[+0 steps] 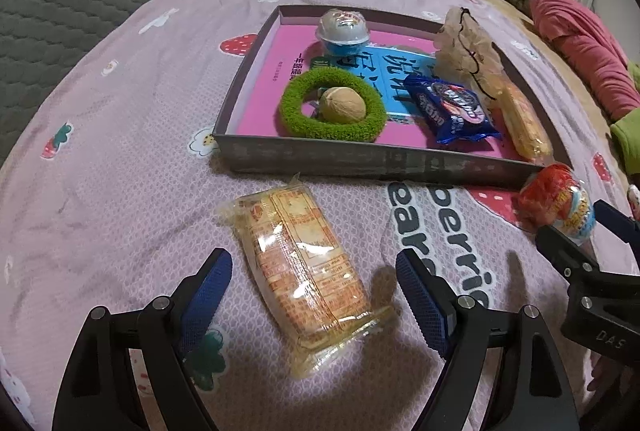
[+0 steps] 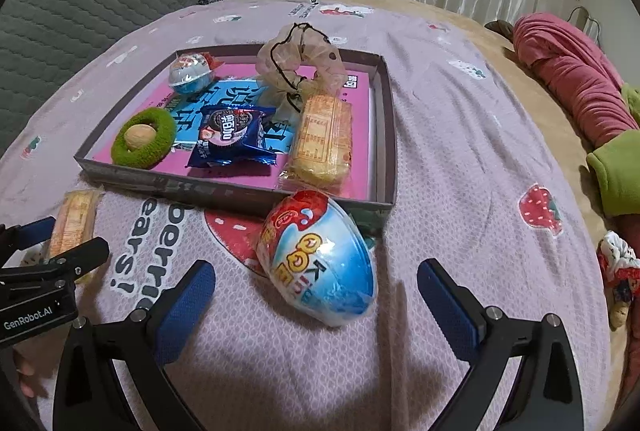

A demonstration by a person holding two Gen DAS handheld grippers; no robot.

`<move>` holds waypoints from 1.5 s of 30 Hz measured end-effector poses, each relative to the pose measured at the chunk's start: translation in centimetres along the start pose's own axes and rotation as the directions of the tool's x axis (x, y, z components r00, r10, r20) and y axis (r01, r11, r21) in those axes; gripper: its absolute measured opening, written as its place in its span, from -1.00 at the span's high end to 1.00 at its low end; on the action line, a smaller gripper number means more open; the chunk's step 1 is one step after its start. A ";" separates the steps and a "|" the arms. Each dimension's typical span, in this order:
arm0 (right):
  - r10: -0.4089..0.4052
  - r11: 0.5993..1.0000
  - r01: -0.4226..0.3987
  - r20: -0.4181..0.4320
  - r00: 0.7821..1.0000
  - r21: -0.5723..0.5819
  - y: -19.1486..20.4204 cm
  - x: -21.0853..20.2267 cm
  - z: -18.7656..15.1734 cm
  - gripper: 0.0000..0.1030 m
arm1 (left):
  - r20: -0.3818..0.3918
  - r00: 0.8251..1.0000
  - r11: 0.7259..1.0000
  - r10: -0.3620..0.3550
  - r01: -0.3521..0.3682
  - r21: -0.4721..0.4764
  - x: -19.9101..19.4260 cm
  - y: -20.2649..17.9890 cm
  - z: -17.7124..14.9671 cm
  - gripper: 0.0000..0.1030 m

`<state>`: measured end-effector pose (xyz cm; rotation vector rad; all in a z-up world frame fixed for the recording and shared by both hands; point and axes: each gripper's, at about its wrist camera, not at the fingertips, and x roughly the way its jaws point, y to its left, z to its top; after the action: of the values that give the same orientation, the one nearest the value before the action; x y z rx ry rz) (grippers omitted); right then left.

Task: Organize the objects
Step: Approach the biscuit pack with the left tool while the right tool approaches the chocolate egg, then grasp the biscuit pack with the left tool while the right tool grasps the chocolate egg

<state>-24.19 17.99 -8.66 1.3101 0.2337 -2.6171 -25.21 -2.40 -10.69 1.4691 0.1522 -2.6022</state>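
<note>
Tools point(image 1: 314, 295) point(image 2: 316, 303) both stand apart: left over the crackers point(image 1: 304, 271), right over the egg point(image 2: 320, 259). Better squeeze each gently before lifting to the box point(image 2: 384, 135).

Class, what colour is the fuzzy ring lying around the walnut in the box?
Green. The fuzzy ring shows best in the left wrist view.

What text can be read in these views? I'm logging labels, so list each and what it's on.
"GenRobot.AI": left gripper body, seen in the right wrist view.
"DAS": right gripper body, seen in the left wrist view.
"berrie" and "ears!", partly cut off: pink bedsheet.
Chinese characters on the blue cookie packet, toy egg, box bottom and cracker pack: too blurred to read.
</note>
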 end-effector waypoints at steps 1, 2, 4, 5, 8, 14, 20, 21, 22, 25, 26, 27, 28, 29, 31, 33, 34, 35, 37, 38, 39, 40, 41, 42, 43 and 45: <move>-0.001 1.000 0.001 0.005 1.000 -0.002 0.0 0.1 0.0 -0.98 | 0.000 1.000 1.000 0.003 -0.003 -0.004 0.1 0.0 0.0 -0.65; -0.001 1.000 0.001 0.007 1.000 -0.005 0.1 0.2 0.1 -0.98 | -0.004 1.000 1.000 0.002 -0.003 -0.007 0.3 0.1 0.1 -0.65; -0.002 1.000 0.002 0.009 1.000 -0.004 0.1 0.6 0.2 -0.95 | -0.006 1.000 1.000 0.001 -0.001 -0.018 0.6 0.3 0.2 -0.65; 0.002 1.000 -0.001 0.011 1.000 -0.001 0.1 0.8 0.2 -0.91 | -0.007 1.000 1.000 0.001 -0.002 -0.019 0.7 0.4 0.2 -0.65; 0.005 1.000 -0.006 0.009 1.000 0.010 0.0 1.2 0.3 -0.66 | -0.014 1.000 1.000 0.007 -0.008 -0.026 1.1 0.7 0.3 -0.65; 0.022 1.000 -0.023 0.018 1.000 0.011 0.5 1.4 0.2 -0.41 | -0.012 1.000 0.999 0.010 -0.010 -0.037 1.3 1.2 0.3 -0.65; 0.041 0.999 -0.041 0.025 0.999 0.022 0.8 1.3 0.0 -0.16 | -0.007 1.000 0.999 -0.002 0.002 -0.035 1.2 1.4 0.3 -0.64; 0.051 0.998 -0.051 0.028 0.998 0.023 0.8 1.2 0.0 -0.16 | -0.005 1.000 0.999 -0.008 0.008 -0.035 1.2 1.4 0.3 -0.64; 0.054 0.998 -0.055 0.032 0.998 0.026 0.9 1.2 -0.1 -0.15 | -0.004 1.000 0.999 -0.022 0.022 -0.033 1.2 1.3 0.3 -0.62; 0.074 0.996 -0.075 0.037 0.997 0.038 1.0 1.0 -0.3 -0.14 | -0.005 0.999 0.999 -0.037 0.037 -0.026 1.2 1.1 0.3 -0.39; 0.078 0.996 -0.079 0.040 0.996 0.041 1.0 0.9 -0.4 -0.14 | -0.005 0.999 0.999 -0.037 0.037 -0.022 1.2 1.1 0.2 -0.31; 0.082 0.996 -0.084 0.043 0.996 0.043 1.1 0.8 -0.5 -0.14 | -0.003 0.999 0.999 -0.041 0.041 -0.021 1.1 1.0 0.3 -0.29; 0.093 0.994 -0.095 0.045 0.995 0.047 1.2 0.7 -0.6 -0.14 | -0.004 0.999 0.999 -0.042 0.042 -0.020 1.1 1.0 0.3 -0.27; 0.102 0.993 -0.104 0.046 0.994 0.051 1.2 0.6 -0.6 -0.13 | -0.004 0.999 0.999 -0.048 0.048 -0.020 1.2 1.0 0.3 -0.26; 0.116 0.992 -0.118 0.050 0.992 0.054 1.5 0.4 -0.8 -0.13 | -0.004 0.999 0.999 -0.051 0.051 -0.019 1.2 1.0 0.3 -0.10; 0.124 0.991 -0.127 0.057 0.991 0.050 2.0 0.1 -1.0 -0.13 | -0.007 0.998 0.998 -0.061 0.061 -0.017 1.3 0.9 0.3 -0.05; 0.127 0.990 -0.130 0.059 0.990 0.050 2.1 -0.1 -1.1 -0.13 | -0.008 0.998 0.998 -0.062 0.062 -0.014 1.2 0.9 0.3 -0.03; 0.129 0.990 -0.132 0.062 0.990 0.051 2.2 -0.2 -1.1 -0.13 | -0.007 0.998 0.998 -0.068 0.068 -0.016 1.2 1.0 0.3 -0.02; 0.142 0.987 -0.146 0.065 0.988 0.062 2.2 -0.4 -1.3 -0.13 | -0.005 0.997 0.996 -0.080 0.080 -0.026 1.2 1.2 0.3 0.01; 0.147 0.986 -0.151 0.067 0.987 0.066 2.2 -0.5 -1.3 -0.13 | 0.002 0.996 0.996 -0.085 0.085 -0.032 1.1 1.4 0.2 0.03; 0.150 0.985 -0.155 0.070 0.986 0.071 2.2 -0.6 -1.5 -0.13 | 0.002 0.997 0.996 -0.082 0.082 -0.026 1.0 1.4 0.1 0.05; 0.156 0.984 -0.161 0.070 0.985 0.076 2.2 -0.6 -1.6 -0.13 | 0.006 0.997 0.997 -0.078 0.079 -0.019 0.8 1.3 0.0 0.05; 0.163 0.982 -0.168 0.072 0.984 0.082 2.1 -0.8 -1.7 -0.13 | 0.012 0.997 0.997 -0.072 0.072 -0.011 0.7 1.2 -0.1 0.06; 0.168 0.981 -0.174 0.075 0.983 0.089 2.1 -0.9 -1.8 -0.13 | 0.013 0.998 0.998 -0.062 0.062 -0.001 0.6 1.1 -0.3 0.07; 0.174 0.979 -0.180 0.075 0.982 0.093 2.1 -1.0 -1.9 -0.13 | 0.017 0.998 0.998 -0.063 0.063 0.005 0.4 1.0 -0.4 0.07; 0.184 0.976 -0.192 0.081 0.980 0.100 2.0 -1.4 -2.2 -0.12 | 0.023 0.998 0.998 -0.059 0.059 0.015 0.0 0.8 -0.8 0.09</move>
<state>-21.15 16.69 -8.92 1.2033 -0.0418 -2.5399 -24.44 -3.04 -11.11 1.4596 0.1766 -2.6715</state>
